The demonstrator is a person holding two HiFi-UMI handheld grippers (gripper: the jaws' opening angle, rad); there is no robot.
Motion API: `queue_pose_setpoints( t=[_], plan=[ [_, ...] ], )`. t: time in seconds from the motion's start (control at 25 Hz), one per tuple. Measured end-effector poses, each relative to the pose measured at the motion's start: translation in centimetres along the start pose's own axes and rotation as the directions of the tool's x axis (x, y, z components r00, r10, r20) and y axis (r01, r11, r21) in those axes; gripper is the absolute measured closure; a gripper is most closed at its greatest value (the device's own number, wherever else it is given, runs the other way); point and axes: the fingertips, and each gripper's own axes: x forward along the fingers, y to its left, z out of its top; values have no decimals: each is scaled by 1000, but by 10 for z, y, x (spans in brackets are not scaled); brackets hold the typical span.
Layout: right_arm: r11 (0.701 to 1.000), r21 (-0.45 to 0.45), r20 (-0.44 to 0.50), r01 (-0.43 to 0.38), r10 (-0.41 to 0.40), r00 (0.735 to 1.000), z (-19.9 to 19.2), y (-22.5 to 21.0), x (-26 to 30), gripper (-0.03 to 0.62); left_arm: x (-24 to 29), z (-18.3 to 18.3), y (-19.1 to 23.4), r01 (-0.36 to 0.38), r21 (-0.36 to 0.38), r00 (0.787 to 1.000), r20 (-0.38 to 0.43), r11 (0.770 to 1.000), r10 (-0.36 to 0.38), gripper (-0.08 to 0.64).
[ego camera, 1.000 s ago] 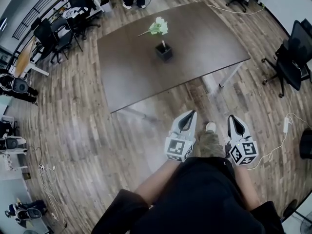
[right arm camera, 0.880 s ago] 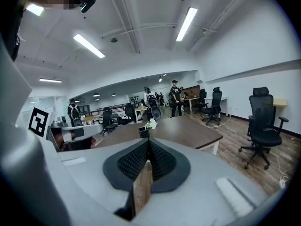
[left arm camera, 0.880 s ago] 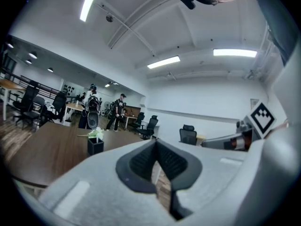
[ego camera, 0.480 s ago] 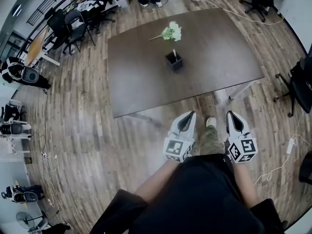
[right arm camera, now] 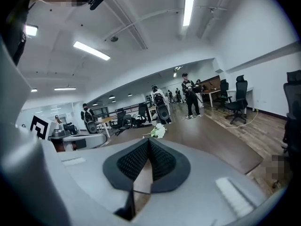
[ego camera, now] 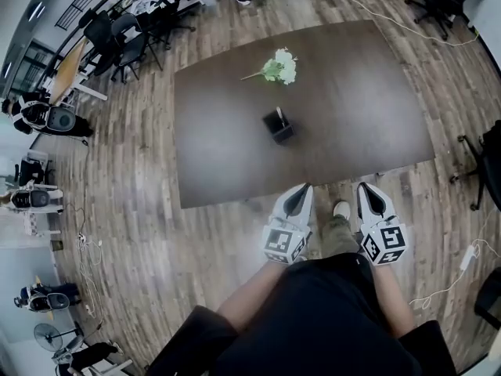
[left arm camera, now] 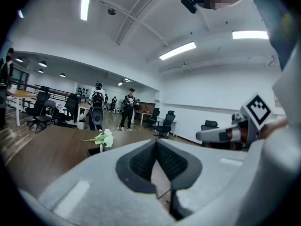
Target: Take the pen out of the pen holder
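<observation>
A black square pen holder [ego camera: 279,127] stands near the middle of the dark brown table [ego camera: 360,108], with a white pen [ego camera: 277,114] sticking up out of it. Both grippers are held side by side short of the table's near edge, over the wooden floor. My left gripper [ego camera: 304,187] is shut and empty, and so is my right gripper [ego camera: 365,186]. In the left gripper view the pen holder [left arm camera: 93,151] shows just above the left gripper [left arm camera: 156,141]. The right gripper [right arm camera: 149,141] hides the holder in its own view.
A bunch of white flowers [ego camera: 279,67] lies on the table beyond the holder. Office chairs [ego camera: 141,30] stand at the far left and right of the room. A white cable [ego camera: 446,269] trails on the floor at the right. People [left arm camera: 128,108] stand far behind the table.
The person has walked toward the table, so the table and holder have come nearer. Both grippers have travelled forward with the person, still shut and empty.
</observation>
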Motion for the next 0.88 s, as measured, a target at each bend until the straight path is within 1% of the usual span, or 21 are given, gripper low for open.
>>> queue_pose_setpoints(
  t=[0.12, 0.24, 0.36, 0.48, 0.6, 0.68, 0.8, 0.88],
  plan=[
    [1000, -4, -19, -24, 24, 1000, 11, -25, 29, 591, 35, 7, 13, -18, -4, 1000, -14, 1000, 18, 557],
    [998, -10, -44, -59, 59, 997, 18, -51, 58, 591, 70, 13, 24, -33, -21, 999, -6, 999, 33, 557],
    [997, 9, -54, -81, 82, 995, 30, -79, 79, 591, 100, 17, 31, -57, -36, 998, -30, 998, 56, 557],
    [995, 15, -41, -96, 97, 994, 46, -105, 100, 591, 125, 23, 46, -96, -23, 994, -49, 995, 95, 557],
    [994, 4, -44, -111, 111, 993, 54, -133, 118, 591, 146, 20, 60, -139, -12, 988, -65, 990, 138, 557],
    [994, -1, -47, -113, 113, 993, 60, -153, 123, 591, 155, 17, 71, -186, -14, 980, -81, 982, 184, 557],
    [994, -8, -61, -106, 106, 993, 69, -176, 127, 591, 163, 14, 98, -295, -27, 951, -103, 955, 291, 557],
    [995, -12, -79, -95, 94, 992, 69, -182, 133, 591, 166, 11, 118, -335, -12, 938, -102, 942, 332, 557]
  ],
)
